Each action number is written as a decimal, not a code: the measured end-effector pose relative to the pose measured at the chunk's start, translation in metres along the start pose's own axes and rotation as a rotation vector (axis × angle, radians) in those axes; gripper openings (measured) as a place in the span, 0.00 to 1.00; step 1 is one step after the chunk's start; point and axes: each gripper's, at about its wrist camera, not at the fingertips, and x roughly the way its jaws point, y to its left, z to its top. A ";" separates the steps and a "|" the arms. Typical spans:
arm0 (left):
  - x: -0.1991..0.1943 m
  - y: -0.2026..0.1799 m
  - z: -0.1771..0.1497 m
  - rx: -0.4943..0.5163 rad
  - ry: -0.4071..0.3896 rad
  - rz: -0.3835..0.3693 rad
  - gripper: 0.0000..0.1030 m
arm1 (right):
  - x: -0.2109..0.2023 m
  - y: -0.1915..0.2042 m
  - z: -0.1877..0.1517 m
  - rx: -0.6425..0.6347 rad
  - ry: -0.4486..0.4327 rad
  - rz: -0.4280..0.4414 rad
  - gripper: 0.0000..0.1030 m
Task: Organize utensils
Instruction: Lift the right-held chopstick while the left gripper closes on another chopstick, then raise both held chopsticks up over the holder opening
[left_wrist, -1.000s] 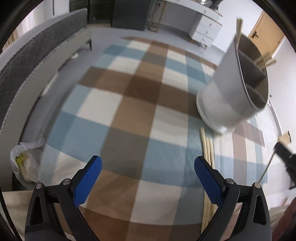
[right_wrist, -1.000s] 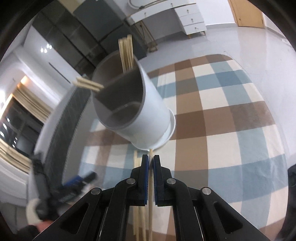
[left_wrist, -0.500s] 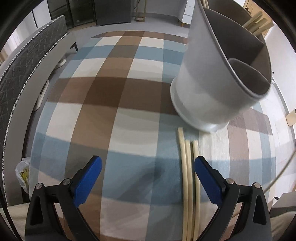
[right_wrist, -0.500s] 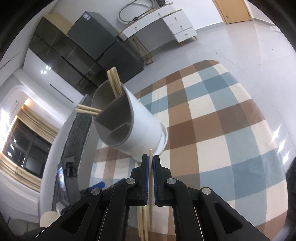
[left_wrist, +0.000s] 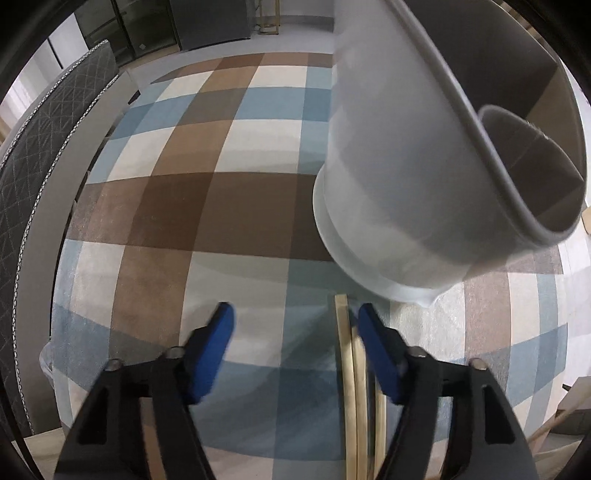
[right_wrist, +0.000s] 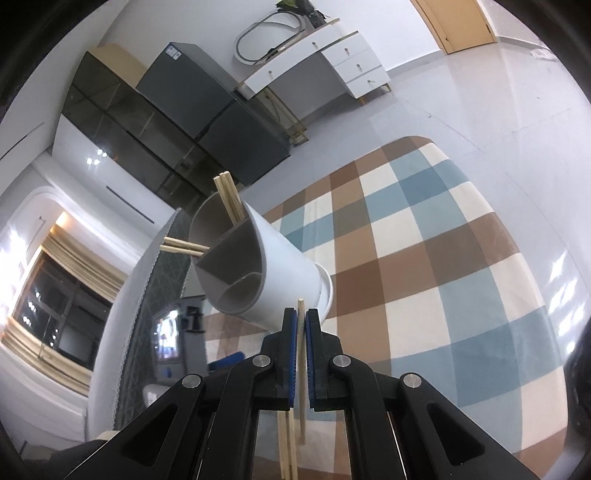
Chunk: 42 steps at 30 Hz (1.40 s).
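Note:
A white utensil holder with grey divided compartments stands close in front of the left wrist view, at upper right. Loose wooden chopsticks lie below it, beside the right finger of my left gripper, which is open with its jaws partly closed in. In the right wrist view my right gripper is shut on a single wooden chopstick, held upright near the holder. Several chopsticks stand in the holder's far compartments.
A blue, brown and cream checked rug lies below. A grey quilted sofa edge runs along the left. Dark cabinets and a white desk with drawers stand at the far wall.
My left gripper has moved closer to the holder and the loose chopsticks, and its jaws have narrowed. My right gripper has lifted and tilted up, still holding its chopstick.

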 end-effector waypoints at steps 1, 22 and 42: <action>0.001 -0.002 0.000 0.005 0.011 0.006 0.40 | 0.000 0.000 0.000 0.001 0.000 0.003 0.04; -0.111 0.042 -0.040 -0.138 -0.311 -0.217 0.02 | -0.016 0.034 -0.013 -0.181 -0.078 -0.036 0.04; -0.173 0.034 -0.039 0.030 -0.460 -0.255 0.01 | -0.029 0.085 -0.036 -0.311 -0.128 -0.098 0.04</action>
